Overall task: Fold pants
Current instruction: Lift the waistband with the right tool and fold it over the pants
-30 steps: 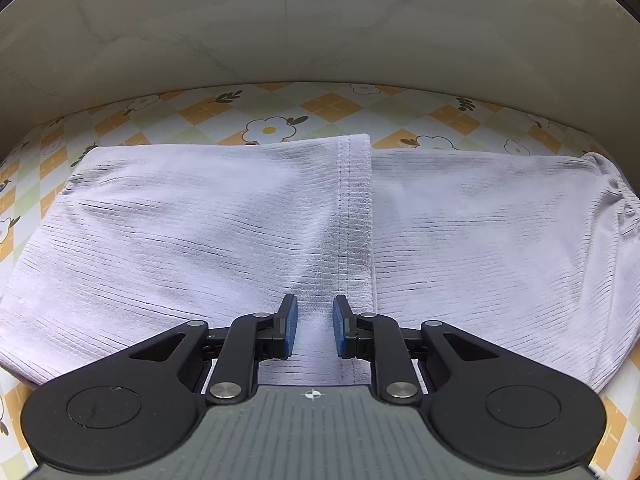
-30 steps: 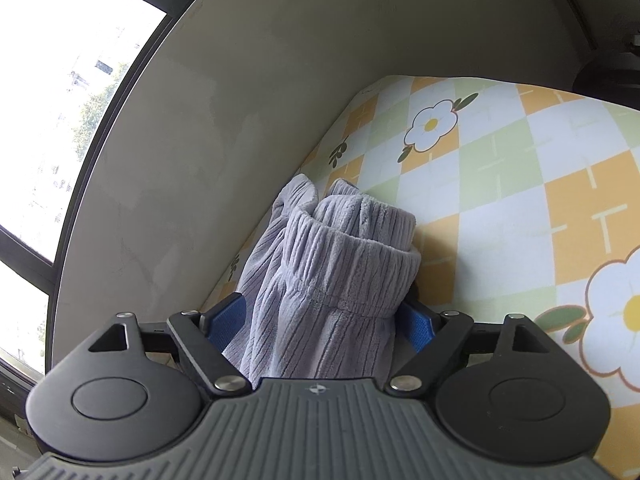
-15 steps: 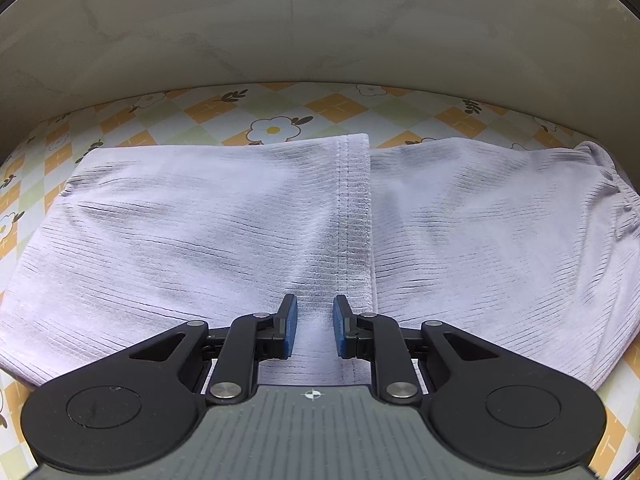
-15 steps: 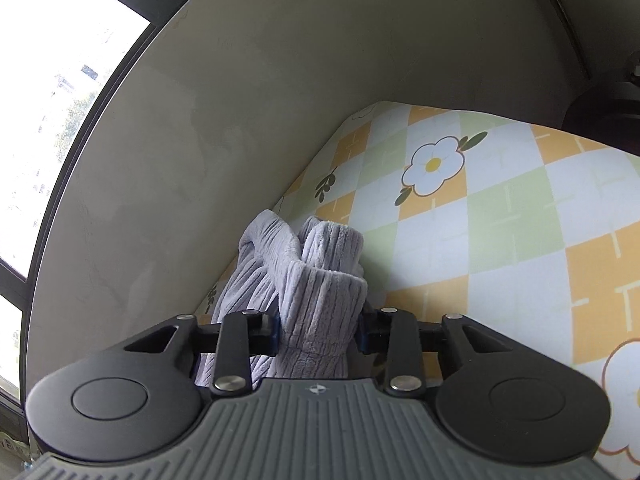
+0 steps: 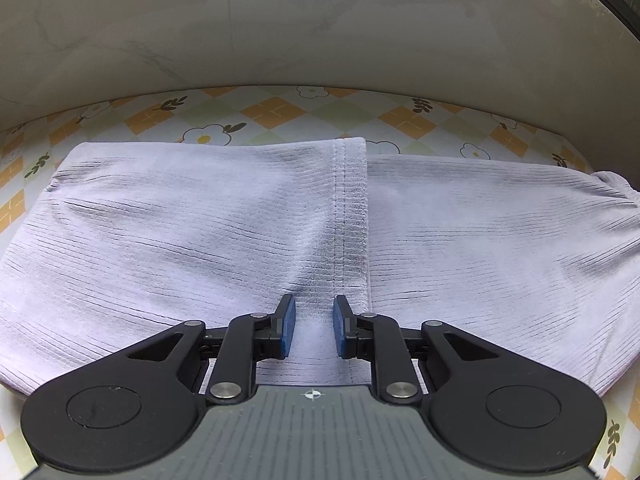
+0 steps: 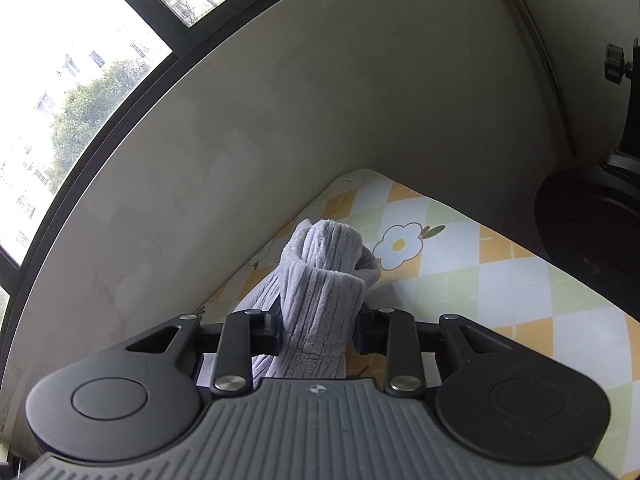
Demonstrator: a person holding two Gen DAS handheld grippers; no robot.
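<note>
Pale lilac ribbed pants [image 5: 180, 232] lie folded across the flowered tablecloth [image 5: 276, 110]. A stitched hem [image 5: 350, 200] runs up the middle over the lower layer. My left gripper [image 5: 314, 300] straddles the near edge beside that hem. It is shut on the fabric, with creases running to its blue pads [image 5: 287, 332]. In the right wrist view, my right gripper [image 6: 318, 320] is shut on a bunched end of the pants [image 6: 324, 280]. That end stands up between the jaws, lifted off the tablecloth [image 6: 500, 280]. The cloth hides the right pads.
A grey wall [image 5: 320, 32] runs close behind the table. A window [image 6: 60, 60] is at the upper left of the right wrist view. A dark round object [image 6: 592, 232] sits at the table's right, with a black knob and stand above it.
My right gripper closed from wide open onto the bunched end and rose with it. The left gripper slid sideways across the table, and the cloth it holds went along.
</note>
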